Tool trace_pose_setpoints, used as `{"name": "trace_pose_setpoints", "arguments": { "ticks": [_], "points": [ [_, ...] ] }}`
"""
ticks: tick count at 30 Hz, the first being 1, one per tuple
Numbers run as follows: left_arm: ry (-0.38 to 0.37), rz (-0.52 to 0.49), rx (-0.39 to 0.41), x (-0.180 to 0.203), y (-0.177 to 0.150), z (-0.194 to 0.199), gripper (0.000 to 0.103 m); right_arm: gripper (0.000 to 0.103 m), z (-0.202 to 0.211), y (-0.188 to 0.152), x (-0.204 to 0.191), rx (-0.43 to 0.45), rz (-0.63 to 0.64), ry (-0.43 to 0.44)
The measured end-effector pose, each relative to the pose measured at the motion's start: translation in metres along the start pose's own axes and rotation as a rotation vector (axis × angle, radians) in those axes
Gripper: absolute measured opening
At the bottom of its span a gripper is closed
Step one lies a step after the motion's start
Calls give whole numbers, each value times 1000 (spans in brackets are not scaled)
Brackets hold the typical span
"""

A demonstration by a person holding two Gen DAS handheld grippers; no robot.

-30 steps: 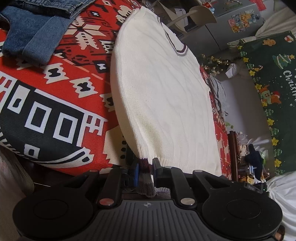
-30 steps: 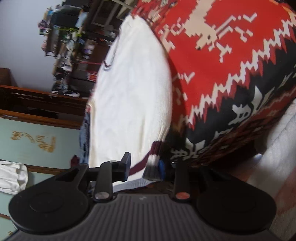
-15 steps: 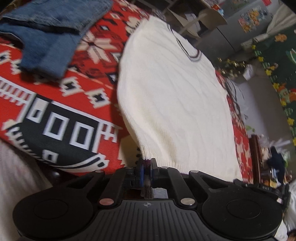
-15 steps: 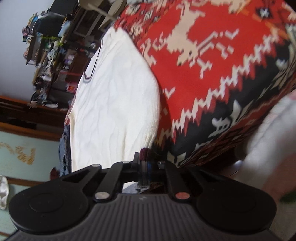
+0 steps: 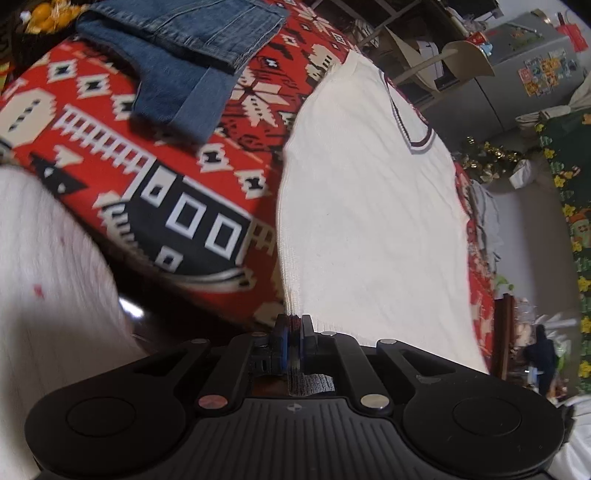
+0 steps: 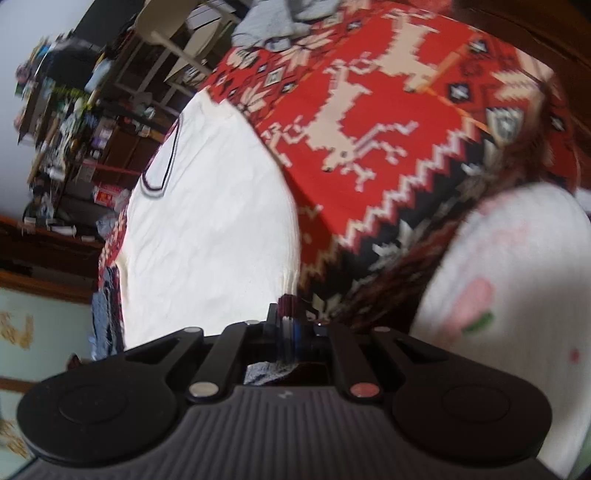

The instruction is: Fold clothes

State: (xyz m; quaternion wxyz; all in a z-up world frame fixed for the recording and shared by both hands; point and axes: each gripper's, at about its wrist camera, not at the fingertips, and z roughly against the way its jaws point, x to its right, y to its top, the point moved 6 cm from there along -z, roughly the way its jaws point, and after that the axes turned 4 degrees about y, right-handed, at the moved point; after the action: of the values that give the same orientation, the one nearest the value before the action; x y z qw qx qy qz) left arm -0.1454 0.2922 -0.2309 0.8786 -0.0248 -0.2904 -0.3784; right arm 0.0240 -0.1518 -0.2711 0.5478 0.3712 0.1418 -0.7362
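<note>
A cream knit sweater (image 5: 369,206) with a dark maroon V-neck trim lies flat on a red patterned blanket (image 5: 122,173). My left gripper (image 5: 293,332) is shut on the striped hem at the sweater's near left corner. In the right wrist view the same sweater (image 6: 210,229) stretches away from me. My right gripper (image 6: 291,325) is shut on the hem at the near right corner. Both hem corners are lifted slightly off the blanket (image 6: 388,110).
Folded blue jeans (image 5: 184,55) lie on the blanket at the far left. A person's white trouser leg (image 5: 44,277) fills the lower left, and again the right side (image 6: 509,280). Grey clothes (image 6: 280,22) are heaped at the blanket's far end. Cluttered shelves (image 6: 62,122) stand behind.
Both grippers closed on the sweater's hem corners, the right from wide open, and rose, pulling the hem toward me; more blanket and the jeans have come into view.
</note>
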Motion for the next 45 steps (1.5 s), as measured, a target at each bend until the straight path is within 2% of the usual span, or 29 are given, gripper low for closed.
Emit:
{"name": "trace_pose_setpoints", "arguments": {
  "ticks": [4, 9, 14, 25, 28, 32, 40, 45],
  "points": [
    [-7, -7, -16, 5, -15, 16, 6, 6, 21, -7, 1, 22, -11, 13],
    [10, -28, -22, 11, -29, 25, 6, 6, 37, -19, -3, -4, 0, -14],
    [5, 9, -52, 10, -21, 13, 6, 6, 35, -14, -6, -21, -5, -12],
    [-20, 67, -74, 16, -5, 25, 6, 6, 32, 8, -32, -42, 23, 6],
    [-35, 83, -77, 26, 12, 25, 6, 7, 29, 18, -42, -49, 9, -3],
    [-30, 89, -77, 42, 52, 9, 6, 7, 14, 36, -51, -56, -19, 0],
    [1, 143, -114, 55, 139, -66, 6, 7, -58, 88, -56, -64, -95, -44],
    [-41, 128, -130, 61, 171, -105, 6, 7, -104, 112, -52, -66, -108, -66]
  ]
}}
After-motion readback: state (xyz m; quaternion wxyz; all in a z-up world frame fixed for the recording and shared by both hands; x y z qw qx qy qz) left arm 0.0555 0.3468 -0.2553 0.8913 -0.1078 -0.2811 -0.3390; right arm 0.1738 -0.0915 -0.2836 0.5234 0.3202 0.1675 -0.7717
